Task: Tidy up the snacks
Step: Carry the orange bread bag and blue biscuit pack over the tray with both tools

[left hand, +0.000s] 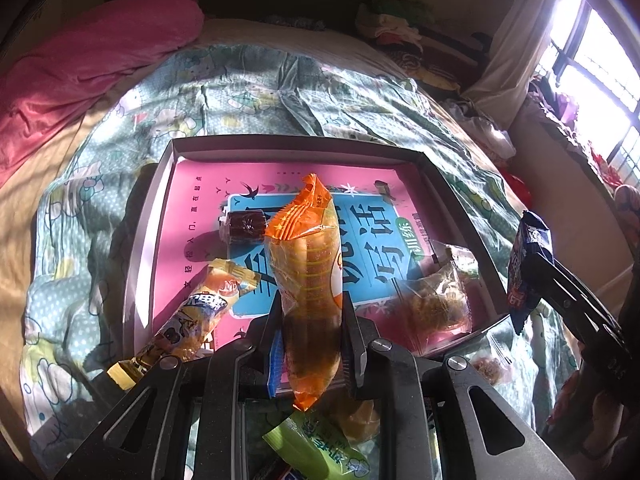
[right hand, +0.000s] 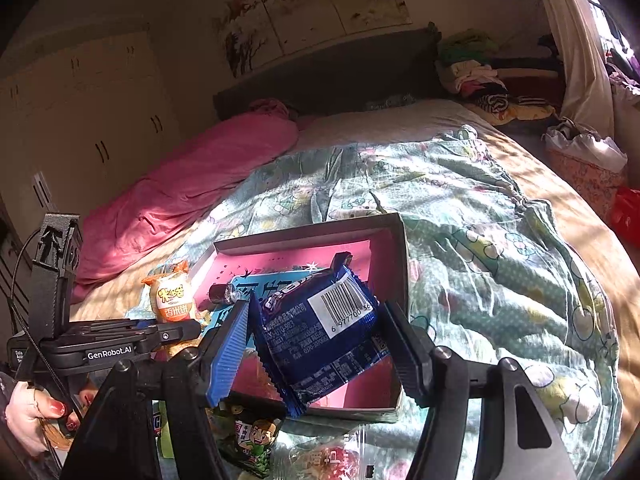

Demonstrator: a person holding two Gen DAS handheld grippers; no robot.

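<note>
The left gripper [left hand: 312, 328] squeezes one orange snack bag [left hand: 308, 280], long way pointing ahead over the box [left hand: 296, 146] on the bed [left hand: 248, 92]. The right gripper [right hand: 316, 344] holds one blue snack bag [right hand: 320, 340] over the box's near right corner. Both hang just above it. Three snacks lie inside.

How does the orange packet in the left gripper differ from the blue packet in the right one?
The orange packet is long, narrow and partly see-through; the blue packet is squarer and opaque. The blue packet shows a barcode; the orange packet shows none in these views. Both are sealed, held above the grey box, each pinched between its gripper's fingers.
</note>
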